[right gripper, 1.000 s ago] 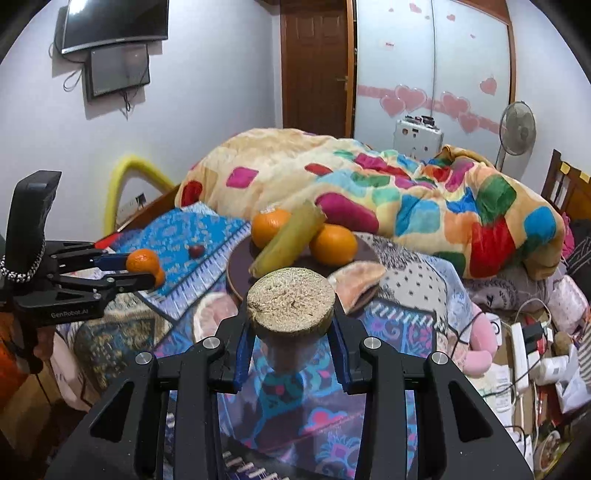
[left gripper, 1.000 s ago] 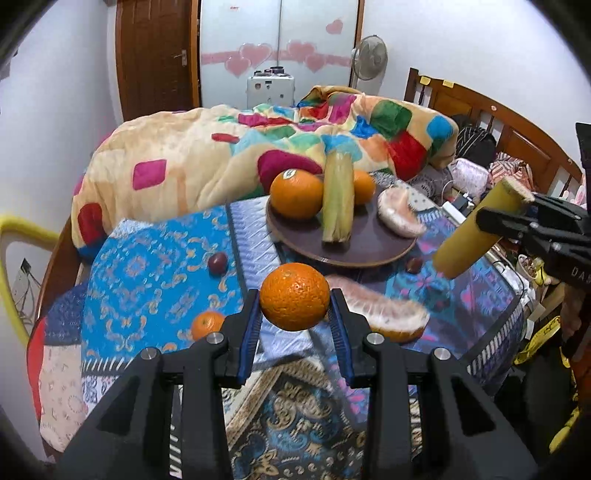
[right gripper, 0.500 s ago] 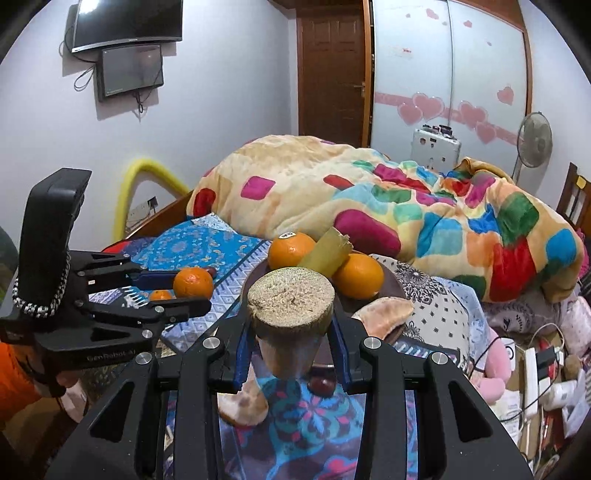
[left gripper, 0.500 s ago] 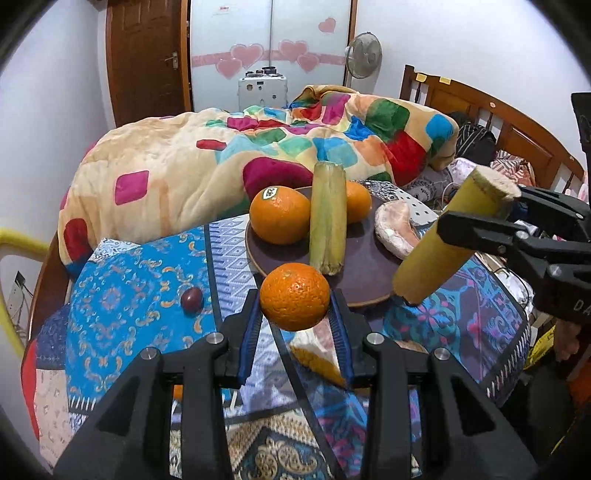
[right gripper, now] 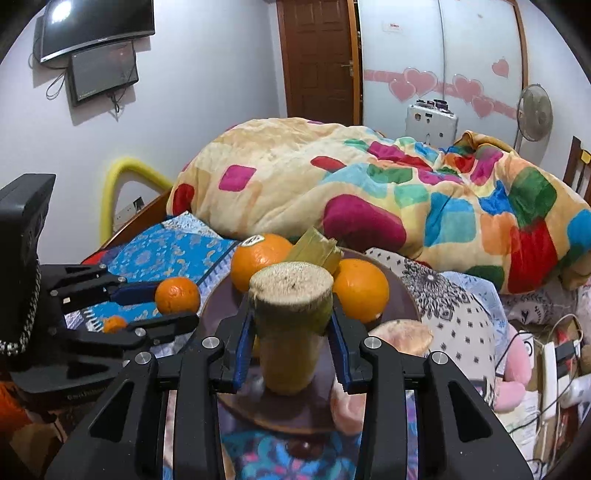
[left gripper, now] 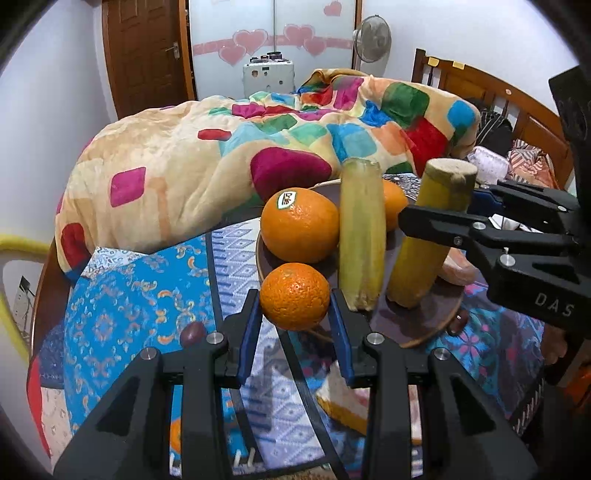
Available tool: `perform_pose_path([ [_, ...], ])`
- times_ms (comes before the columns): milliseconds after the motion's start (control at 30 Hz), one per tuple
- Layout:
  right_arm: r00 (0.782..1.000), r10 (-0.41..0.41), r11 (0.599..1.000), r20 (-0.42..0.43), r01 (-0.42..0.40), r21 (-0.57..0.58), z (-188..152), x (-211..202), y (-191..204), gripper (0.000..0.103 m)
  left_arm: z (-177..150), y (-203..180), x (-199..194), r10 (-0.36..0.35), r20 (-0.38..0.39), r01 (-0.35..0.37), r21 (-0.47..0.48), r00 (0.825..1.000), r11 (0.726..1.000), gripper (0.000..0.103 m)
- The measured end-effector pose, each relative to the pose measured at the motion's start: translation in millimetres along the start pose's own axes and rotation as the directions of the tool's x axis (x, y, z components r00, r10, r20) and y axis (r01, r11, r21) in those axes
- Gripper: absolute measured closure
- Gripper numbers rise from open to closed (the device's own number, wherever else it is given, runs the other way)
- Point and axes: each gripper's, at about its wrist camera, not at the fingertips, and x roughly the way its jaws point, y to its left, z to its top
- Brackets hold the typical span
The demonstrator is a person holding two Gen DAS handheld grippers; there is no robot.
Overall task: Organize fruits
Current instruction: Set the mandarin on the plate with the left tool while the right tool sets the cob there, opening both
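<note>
Blocking the plate (right gripper: 400, 291), right tongs (right gripper: 291, 345) clamp a cane piece (right gripper: 290, 291)

The letters "DAS" are read in pale print on the black body of the right gripper (left gripper: 476, 210) at the right edge of the left wrist view; whatever follows them is cut off by the frame. A small oval sticker (left gripper: 287, 199) is seen on top of the larger orange (left gripper: 299, 225) on the plate near the middle of that view, but its print is too small to be read. In the right wrist view, faint lettering is seen on the black body of the left gripper (right gripper: 162, 308) at the lower left and on a small red-marked sign (right gripper: 394, 26) on the wardrobe door at the top; neither can be made out.
</note>
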Motion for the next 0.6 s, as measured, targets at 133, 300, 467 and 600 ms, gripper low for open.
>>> perform_pose_path([
  [133, 1.000, -0.010, 1.000, -0.008, 0.009, -0.017, 6.0, 8.0, 0.1, 0.068, 7.8, -0.6, 8.7, -0.002, -0.008, 0.002, -0.004, 1.000, 1.000, 0.067],
  [300, 0.999, -0.031, 1.000, -0.031, 0.031, -0.007, 9.5, 20.1, -10.7, 0.063, 10.3, -6.5, 16.9, 0.008, -0.024, -0.008, 0.014, 1.000, 1.000, 0.067],
  [467, 0.998, -0.020, 0.999, -0.057, 0.021, 0.027, 8.8, 24.8, -24.7, 0.055, 9.2, -11.2, 22.9, 0.013, -0.044, -0.012, 0.033, 0.999, 0.999, 0.066],
  [600, 0.996, -0.031, 0.999, -0.080, 0.034, 0.039, 2.2, 26.5, -32.3, 0.046, 9.3, -10.9, 24.2, 0.028, -0.042, -0.027, 0.028, 0.999, 0.999, 0.057],
])
